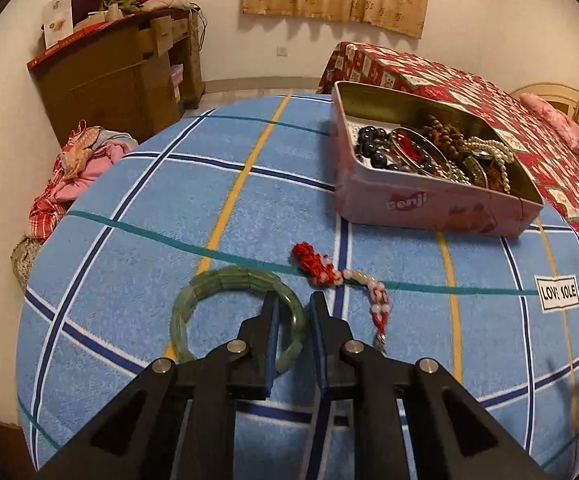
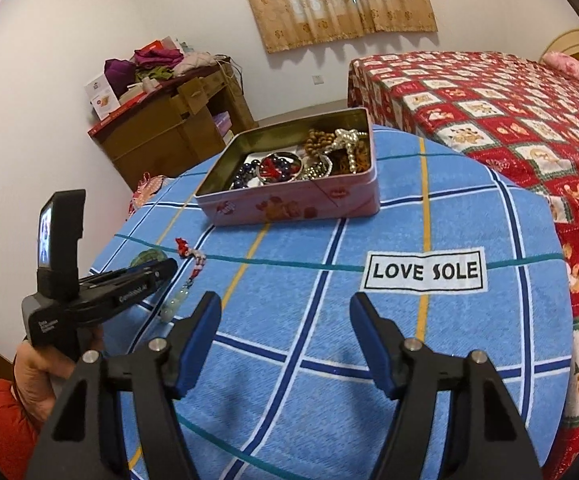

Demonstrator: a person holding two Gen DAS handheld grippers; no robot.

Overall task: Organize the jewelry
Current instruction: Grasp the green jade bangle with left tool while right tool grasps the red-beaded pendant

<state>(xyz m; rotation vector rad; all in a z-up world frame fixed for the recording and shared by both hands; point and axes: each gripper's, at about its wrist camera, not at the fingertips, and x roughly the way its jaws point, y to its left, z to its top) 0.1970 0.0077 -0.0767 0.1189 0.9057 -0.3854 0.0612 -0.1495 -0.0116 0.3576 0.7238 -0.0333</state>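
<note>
Half the green bangle (image 1: 193, 308) perhaps hidden

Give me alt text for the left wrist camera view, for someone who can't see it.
The left gripper straddles the rim of a green bangle lying on a blue plaid cloth. A red beaded strand lies just right of it, and an open pink tin of jewelry sits beyond.

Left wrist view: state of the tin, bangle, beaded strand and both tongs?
tin: open, jewelry inside.
green bangle: flat on the cloth, rim between the left tongs.
red beaded strand: loose on the cloth, outside the tin.
left tongs: shut on the green bangle.
right tongs: open, empty.
</note>
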